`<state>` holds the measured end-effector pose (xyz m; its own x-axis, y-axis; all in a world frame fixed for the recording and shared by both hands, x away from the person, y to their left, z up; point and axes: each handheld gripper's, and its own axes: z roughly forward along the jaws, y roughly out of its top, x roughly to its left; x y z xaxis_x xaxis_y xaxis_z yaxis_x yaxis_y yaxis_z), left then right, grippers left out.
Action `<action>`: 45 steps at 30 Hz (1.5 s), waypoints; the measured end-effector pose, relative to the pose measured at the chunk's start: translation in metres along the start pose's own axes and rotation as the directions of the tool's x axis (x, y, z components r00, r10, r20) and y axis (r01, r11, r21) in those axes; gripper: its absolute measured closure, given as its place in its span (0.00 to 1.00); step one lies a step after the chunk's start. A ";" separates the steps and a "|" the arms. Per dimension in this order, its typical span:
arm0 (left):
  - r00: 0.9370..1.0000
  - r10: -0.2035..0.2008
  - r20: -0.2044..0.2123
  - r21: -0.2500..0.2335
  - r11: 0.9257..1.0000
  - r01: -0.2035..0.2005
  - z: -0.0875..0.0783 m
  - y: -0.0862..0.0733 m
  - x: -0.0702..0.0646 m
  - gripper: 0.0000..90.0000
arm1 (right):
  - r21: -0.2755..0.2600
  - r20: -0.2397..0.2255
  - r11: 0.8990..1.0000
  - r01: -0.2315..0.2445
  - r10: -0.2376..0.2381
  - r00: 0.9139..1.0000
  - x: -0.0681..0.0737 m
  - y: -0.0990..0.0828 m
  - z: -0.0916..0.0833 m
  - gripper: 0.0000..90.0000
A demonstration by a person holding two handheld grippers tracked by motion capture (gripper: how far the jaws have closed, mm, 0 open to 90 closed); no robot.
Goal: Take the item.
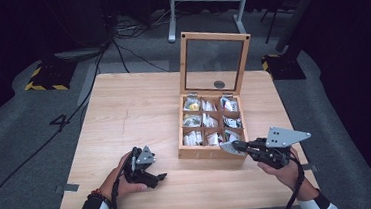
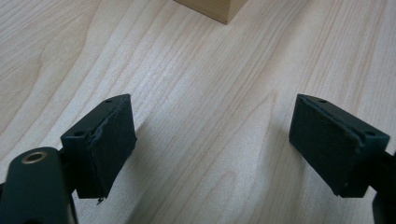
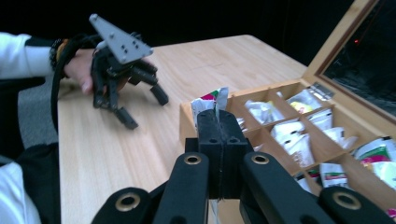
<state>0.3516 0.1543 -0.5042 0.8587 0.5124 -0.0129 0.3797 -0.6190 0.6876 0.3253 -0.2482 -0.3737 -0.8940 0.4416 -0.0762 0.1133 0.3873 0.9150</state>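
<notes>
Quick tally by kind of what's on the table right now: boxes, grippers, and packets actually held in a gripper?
Wooden box, lid open: 1
Grippers: 2, the left gripper open and empty, the right gripper shut
Packet held in the right gripper: 1
Total: 4

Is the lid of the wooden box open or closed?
Open. The glass-paned lid stands upright at the back of the wooden tea box, so the sachets in its nine compartments lie uncovered.

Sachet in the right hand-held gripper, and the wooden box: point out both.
sachet [image 3: 215, 103], right gripper view, its upper part above the shut jaws
wooden box [image 1: 210, 153], high view, its front wall
</notes>
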 end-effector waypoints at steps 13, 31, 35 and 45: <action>1.000 -0.001 -0.001 0.000 1.000 0.001 0.000 0.000 0.000 0.16 | 0.078 -0.084 0.997 0.022 -0.015 0.996 0.019 -0.017 0.018 1.00; 1.000 -0.003 -0.001 -0.002 1.000 0.003 0.000 0.000 0.000 0.16 | 0.228 -0.143 0.972 0.059 -0.027 0.989 0.034 -0.050 0.054 1.00; 1.000 -0.003 -0.001 -0.002 1.000 0.003 0.000 0.000 0.000 0.16 | 0.239 -0.158 0.969 0.067 -0.029 0.987 0.038 -0.052 0.058 1.00; 1.000 -0.003 -0.001 -0.002 1.000 0.003 0.000 0.000 0.000 0.16 | 0.316 -0.227 0.943 0.100 -0.028 0.974 0.053 -0.064 0.068 0.87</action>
<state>0.3517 0.1540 -0.5043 0.8571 0.5150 -0.0140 0.3817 -0.6164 0.6887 0.3005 -0.1947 -0.4637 -0.9718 0.2357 -0.0095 0.1542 0.6655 0.7303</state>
